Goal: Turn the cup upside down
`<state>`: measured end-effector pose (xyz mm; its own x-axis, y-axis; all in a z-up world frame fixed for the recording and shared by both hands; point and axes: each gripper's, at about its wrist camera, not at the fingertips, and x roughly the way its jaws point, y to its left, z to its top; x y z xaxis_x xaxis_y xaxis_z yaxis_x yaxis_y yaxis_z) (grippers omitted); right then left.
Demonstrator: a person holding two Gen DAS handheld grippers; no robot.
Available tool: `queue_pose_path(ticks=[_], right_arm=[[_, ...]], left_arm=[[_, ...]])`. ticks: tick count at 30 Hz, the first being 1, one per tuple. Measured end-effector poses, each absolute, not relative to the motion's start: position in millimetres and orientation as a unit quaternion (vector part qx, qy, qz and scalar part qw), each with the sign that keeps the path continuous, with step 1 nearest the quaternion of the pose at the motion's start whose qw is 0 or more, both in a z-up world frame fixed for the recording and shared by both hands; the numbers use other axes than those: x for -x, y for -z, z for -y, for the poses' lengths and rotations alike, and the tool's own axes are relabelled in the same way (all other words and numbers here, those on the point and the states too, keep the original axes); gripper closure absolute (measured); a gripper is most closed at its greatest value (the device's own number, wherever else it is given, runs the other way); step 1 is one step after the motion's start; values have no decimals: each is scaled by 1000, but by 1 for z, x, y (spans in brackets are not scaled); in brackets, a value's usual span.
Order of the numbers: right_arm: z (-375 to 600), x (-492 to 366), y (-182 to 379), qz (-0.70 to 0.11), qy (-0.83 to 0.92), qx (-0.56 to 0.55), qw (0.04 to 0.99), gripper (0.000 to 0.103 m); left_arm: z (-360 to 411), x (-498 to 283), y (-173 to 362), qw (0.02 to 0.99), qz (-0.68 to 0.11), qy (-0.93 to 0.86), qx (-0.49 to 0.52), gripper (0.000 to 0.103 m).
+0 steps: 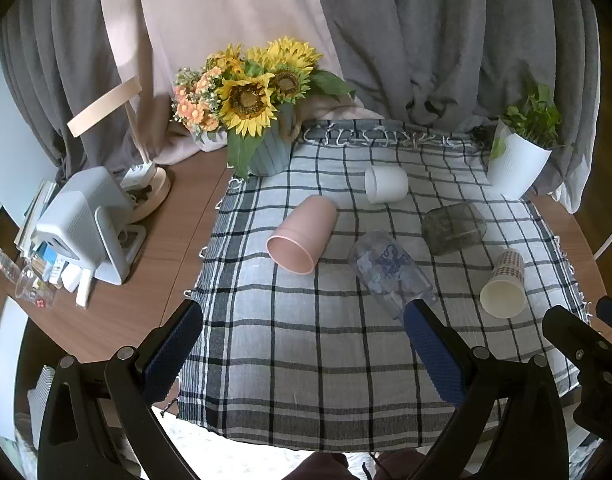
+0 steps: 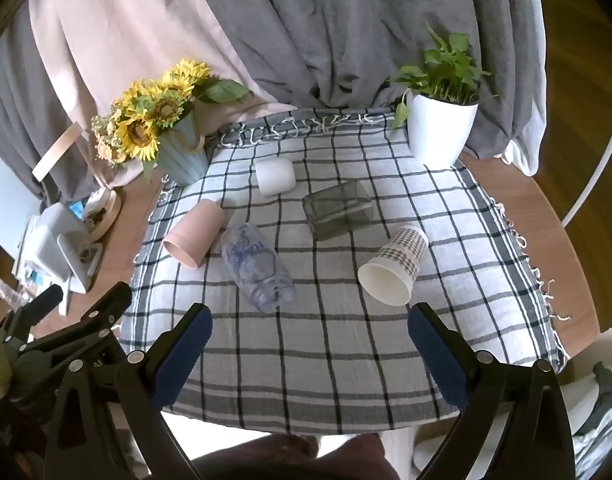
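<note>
While 5 cups lie on their sides across a black-and-white checked cloth [image 2: 345, 360] spread on a round wooden table [image 1: 146, 280], both handheld grippers hover over the near edge, neither touching anything. Seen from the left wrist camera, the left gripper [image 1: 302, 320] has its blue-padded jaws spread wide and empty; from the right wrist camera, the right gripper [image 2: 309, 324] likewise stands wide and empty.

A pink plastic cup [image 1: 302, 234] rests toward the left of the cloth, its mouth turned to the near left. Just beside it lies a clear plastic cup with a blue printed pattern [image 2: 258, 266], mouth toward the near edge. Farther back sits a small white cup [image 2: 274, 176], and to its right a smoky grey transparent square cup [image 2: 337, 210]. Near the right side, a paper cup with a brown check pattern [image 2: 393, 266] lies with its white open mouth facing the cameras, just ahead of the right gripper's right-hand finger. In the left wrist view, the clear cup's mouth appears directly beyond the tip of the left gripper's right-hand finger.

At the back left corner stands a ribbed blue-grey vase of sunflowers [image 1: 262, 96]; at the back right, a white ribbed pot holding a green leafy plant [image 2: 439, 128]. Grey and pale pink curtains [image 2: 306, 20] hang behind. Left of the cloth, a pale grey desktop device [image 1: 86, 224] sits among clutter
</note>
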<state>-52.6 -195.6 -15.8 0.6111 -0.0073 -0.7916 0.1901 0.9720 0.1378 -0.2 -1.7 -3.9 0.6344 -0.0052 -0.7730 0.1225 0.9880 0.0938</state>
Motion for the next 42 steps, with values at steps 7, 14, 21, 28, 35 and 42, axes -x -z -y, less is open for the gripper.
queue_pose_path(ticks=[7,14,21,28,35,42], right_arm=[[195,51,15,-438,55,-104,891,4],[195,50,16,-437,55,-105,892,4],[196,48,16,-437,55,-105,891,4],[195,46,16,-438,54,-104,891,4],[193,43,17,-438,55,-105,891,4],[191,40,18,-439,56,-105,891,4]], left_arm=[[0,-2,4,902,-426,34,-67,0],[0,-2,5,902,-426,34,-67,0],[1,-1,6,902,-425,33,-68,0],[1,-1,6,902,-426,32,-67,0],[1,-2,8,900,-429,31,-67,0],[0,-3,9,900,-429,32,-67,0]])
